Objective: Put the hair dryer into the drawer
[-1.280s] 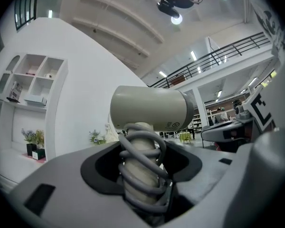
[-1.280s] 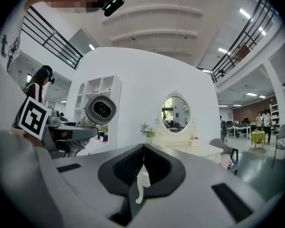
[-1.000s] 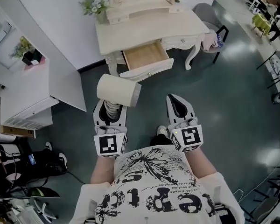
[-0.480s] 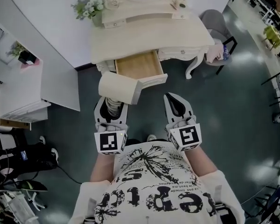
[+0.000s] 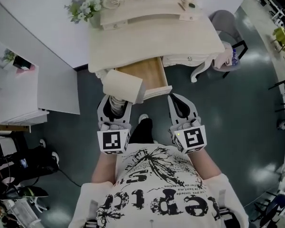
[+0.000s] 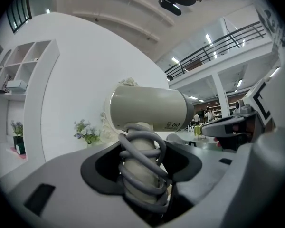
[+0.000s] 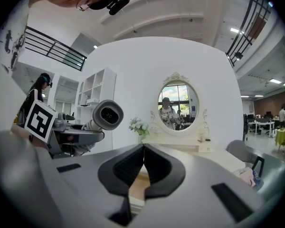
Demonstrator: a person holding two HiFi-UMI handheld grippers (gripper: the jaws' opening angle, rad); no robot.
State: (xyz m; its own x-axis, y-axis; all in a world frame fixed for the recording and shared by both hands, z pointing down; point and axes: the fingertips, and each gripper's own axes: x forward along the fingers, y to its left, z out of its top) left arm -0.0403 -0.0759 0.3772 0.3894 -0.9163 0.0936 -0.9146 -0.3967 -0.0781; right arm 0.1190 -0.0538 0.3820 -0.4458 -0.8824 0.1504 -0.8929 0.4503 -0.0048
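At the front left corner of the open drawer (image 5: 143, 72), carrying the hair dryer (image 5: 122, 85) by its cord-wound handle in the clenched left gripper (image 5: 115, 104), barrel lying crosswise, cavity straight ahead under the worktop (image 5: 152, 39) front edge, right gripper (image 5: 179, 103) pinched shut on nothing beside the front right corner.

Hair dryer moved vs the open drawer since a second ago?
Yes. The hair dryer has closed in on the open drawer: earlier short of its front, its barrel now overlaps the drawer's left side.
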